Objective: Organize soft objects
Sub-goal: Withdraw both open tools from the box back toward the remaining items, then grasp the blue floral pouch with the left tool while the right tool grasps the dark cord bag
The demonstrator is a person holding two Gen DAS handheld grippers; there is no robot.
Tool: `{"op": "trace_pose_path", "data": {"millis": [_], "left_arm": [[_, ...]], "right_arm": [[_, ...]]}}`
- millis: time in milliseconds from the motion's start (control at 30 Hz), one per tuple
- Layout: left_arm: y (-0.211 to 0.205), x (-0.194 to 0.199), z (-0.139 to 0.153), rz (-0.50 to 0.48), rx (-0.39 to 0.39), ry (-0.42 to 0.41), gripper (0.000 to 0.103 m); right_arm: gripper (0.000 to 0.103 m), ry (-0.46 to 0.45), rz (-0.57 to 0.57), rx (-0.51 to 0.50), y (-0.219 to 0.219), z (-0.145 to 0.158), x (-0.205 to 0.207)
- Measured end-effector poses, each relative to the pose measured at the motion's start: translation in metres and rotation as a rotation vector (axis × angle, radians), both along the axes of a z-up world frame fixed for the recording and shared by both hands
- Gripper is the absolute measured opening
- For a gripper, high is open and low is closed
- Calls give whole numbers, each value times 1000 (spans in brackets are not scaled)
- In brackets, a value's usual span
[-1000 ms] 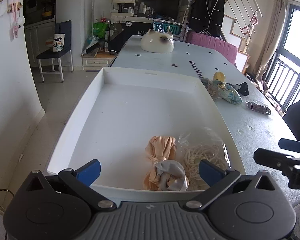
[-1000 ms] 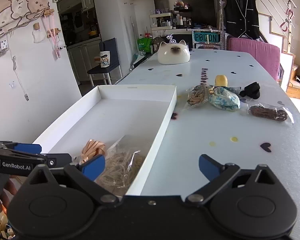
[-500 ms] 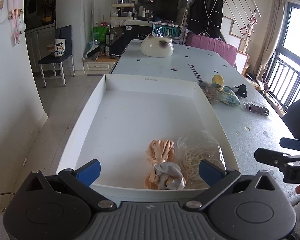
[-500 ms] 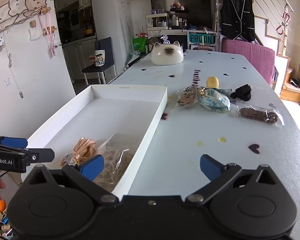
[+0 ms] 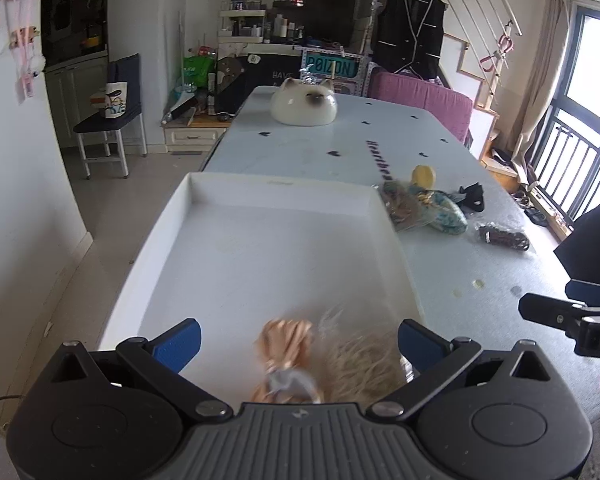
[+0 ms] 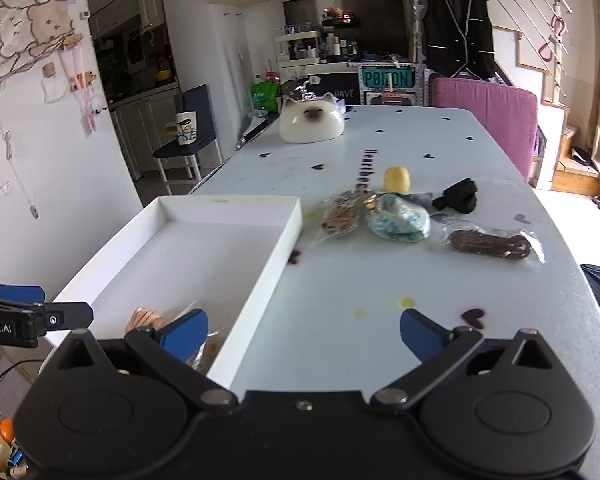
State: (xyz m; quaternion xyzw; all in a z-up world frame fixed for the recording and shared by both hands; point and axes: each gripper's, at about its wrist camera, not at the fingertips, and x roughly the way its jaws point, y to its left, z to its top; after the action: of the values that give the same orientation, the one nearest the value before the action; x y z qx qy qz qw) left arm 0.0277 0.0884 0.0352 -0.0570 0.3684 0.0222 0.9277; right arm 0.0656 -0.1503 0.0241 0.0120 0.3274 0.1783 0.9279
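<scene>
Left tongs (image 5: 298, 344) are held spread wide, empty, at the bottom of the frame over the near end of the white tray (image 5: 168, 216). In the tray's lower right corner a peach fabric bundle (image 5: 286, 354) is seen beside a clear bag of pale strings (image 5: 364, 356). Right tongs (image 6: 304, 334) are also spread, empty, over the surface (image 6: 380, 280). A blue-patterned pouch (image 6: 398, 218), bagged brown bands (image 6: 342, 214), bagged dark bands (image 6: 490, 245), a black item (image 6: 458, 195) and a yellow item (image 6: 397, 178) are seen centre right on the surface.

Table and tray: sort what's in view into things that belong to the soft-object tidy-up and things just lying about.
Belongs to the job:
white tray
peach ribbon bundle
bag of pale bands
bag of tan bands
blue floral pouch
black fabric piece
bag of dark bands

Just lying about:
cat-shaped ceramic
yellow object
</scene>
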Motion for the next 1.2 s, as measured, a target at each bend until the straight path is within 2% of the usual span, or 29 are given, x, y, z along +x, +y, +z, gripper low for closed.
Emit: {"op": "trace_pose_path", "data": {"millis": [500,900,1200], "left_arm": [[-65,72,18,-89,-27,-16,103],[-109,141,15,-154,-77,-27,103],[-148,199,0,-255,-97,-49,89]], "right_arm": [[103,6,-106,6,-63,13,48],[103,27,-200,-5,-107,9,96],[103,21,-264,-15,-134,-9,143]]}}
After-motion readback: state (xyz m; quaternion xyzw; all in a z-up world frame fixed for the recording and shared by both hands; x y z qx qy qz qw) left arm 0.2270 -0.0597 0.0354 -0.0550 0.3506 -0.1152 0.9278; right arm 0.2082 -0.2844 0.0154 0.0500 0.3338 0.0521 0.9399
